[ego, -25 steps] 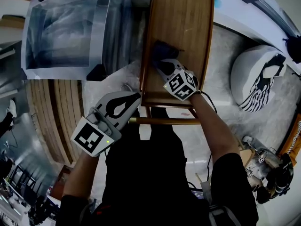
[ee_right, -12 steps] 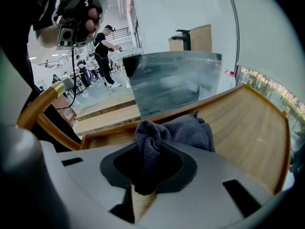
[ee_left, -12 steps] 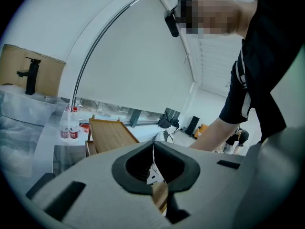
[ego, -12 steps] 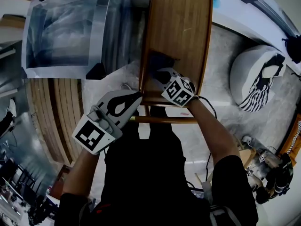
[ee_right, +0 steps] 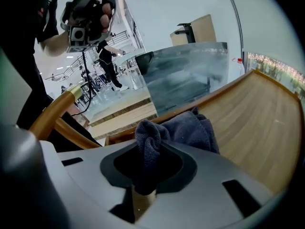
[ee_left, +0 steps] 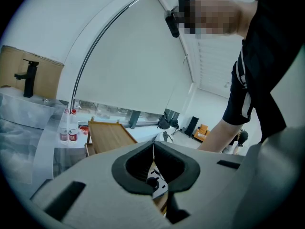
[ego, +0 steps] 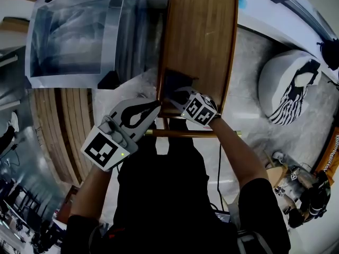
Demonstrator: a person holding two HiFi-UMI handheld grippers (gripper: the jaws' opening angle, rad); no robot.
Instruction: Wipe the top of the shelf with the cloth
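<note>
The right gripper (ego: 180,94) is clamping the dark cloth (ego: 177,81) on the shelf (ego: 204,36) (mid-frame, its lower end); the left gripper (ego: 151,109) is hanging closed and empty, lower left.

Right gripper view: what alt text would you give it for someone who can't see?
The right gripper has its jaws shut on a bunched dark grey cloth, which lies on the wooden shelf top. Beyond it stands a large object wrapped in clear plastic.

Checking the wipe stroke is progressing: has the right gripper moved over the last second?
Yes. The right gripper, shut on the cloth, has slid toward the person, closer to the shelf top's near edge in the head view.
</note>
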